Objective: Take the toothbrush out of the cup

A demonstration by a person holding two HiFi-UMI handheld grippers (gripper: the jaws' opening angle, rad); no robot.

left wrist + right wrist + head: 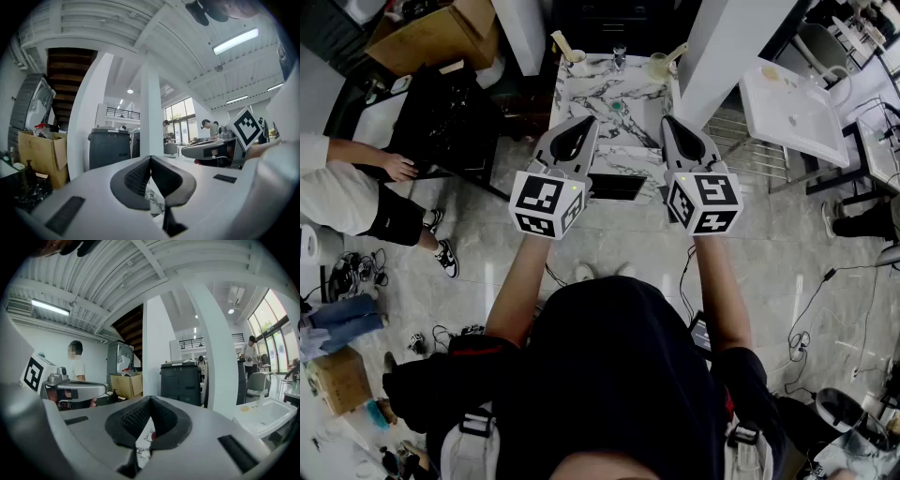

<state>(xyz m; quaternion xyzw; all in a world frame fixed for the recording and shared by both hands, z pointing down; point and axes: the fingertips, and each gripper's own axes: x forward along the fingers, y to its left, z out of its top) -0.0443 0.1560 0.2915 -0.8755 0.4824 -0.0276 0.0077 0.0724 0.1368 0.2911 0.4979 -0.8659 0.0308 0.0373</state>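
We judge the task barely begun: nothing has been lifted, and every step of it is left to do. At the top of the head view, on the far end of the marble table (628, 141), stands a pale cup (577, 64) with a light handle leaning out toward the upper left. We take that handle for the toothbrush (560, 40), and it sits in the cup. A small glass (620, 54) stands just to its right. Further right is a second cup (656, 67) with a stick (678, 52) of its own slanting out of it. At this size we cannot say for sure which of the two handles is the brush. What remains, as we read it, is to reach the far end, open one pair of fingers, close them on the handle and draw it up and clear of the rim.

Both of our arms are stretched forward from the bottom of the frame. The left gripper (588, 121) and right gripper (667, 121) are held side by side and level. They point toward the top of the picture and lean slightly toward each other, with the marker cubes nearest to us. Their tips hang over the middle of the table, well apart from both cups.

In the left gripper view the fingers (140, 178) meet at the tip with nothing between them, only a sliver of marble below. The right gripper view shows the same: fingers (136, 420) pressed together and empty.
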